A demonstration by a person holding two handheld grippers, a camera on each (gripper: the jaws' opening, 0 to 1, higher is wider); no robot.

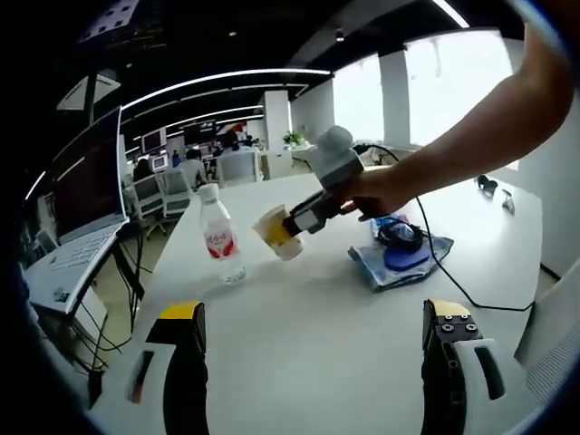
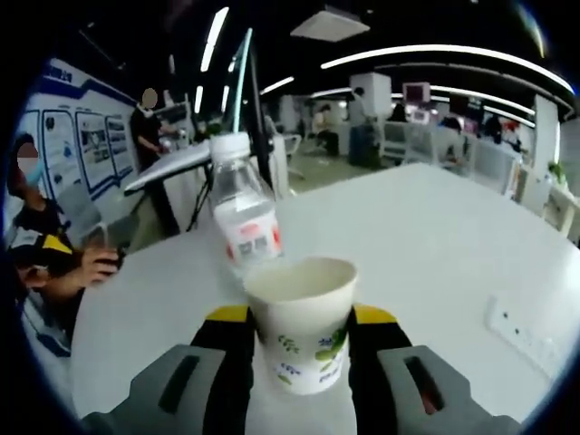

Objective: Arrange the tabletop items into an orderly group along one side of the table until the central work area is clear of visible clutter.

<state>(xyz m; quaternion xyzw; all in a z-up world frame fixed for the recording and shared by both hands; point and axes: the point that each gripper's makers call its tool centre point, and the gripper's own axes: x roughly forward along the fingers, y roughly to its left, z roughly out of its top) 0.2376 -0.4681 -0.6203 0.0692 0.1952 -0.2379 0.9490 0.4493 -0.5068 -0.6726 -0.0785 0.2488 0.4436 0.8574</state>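
Left gripper view: bottle (image 1: 218,237) upright on the table (image 1: 317,344), white cap on, red label, looks clear; can't tell the fill level. Cup (image 1: 278,233) just right of the bottle, tipped sideways, clamped in the right gripper (image 1: 292,227), held by a hand (image 1: 376,193). Further right of the bottle: blue cloth (image 1: 399,263) with a dark cabled item on it. Laptop (image 1: 77,213) well left of the bottle, off the table edge. Left gripper (image 1: 317,340): jaws wide apart, nothing between them, bare table below.

Right gripper view: cup (image 2: 301,322) sits between the right gripper (image 2: 299,340) jaws, both pressed on its sides, mouth up, inside looks empty. Bottle (image 2: 243,210) right behind the cup, upright. White power strip (image 2: 530,335) well right of the bottle on the table (image 2: 435,236).
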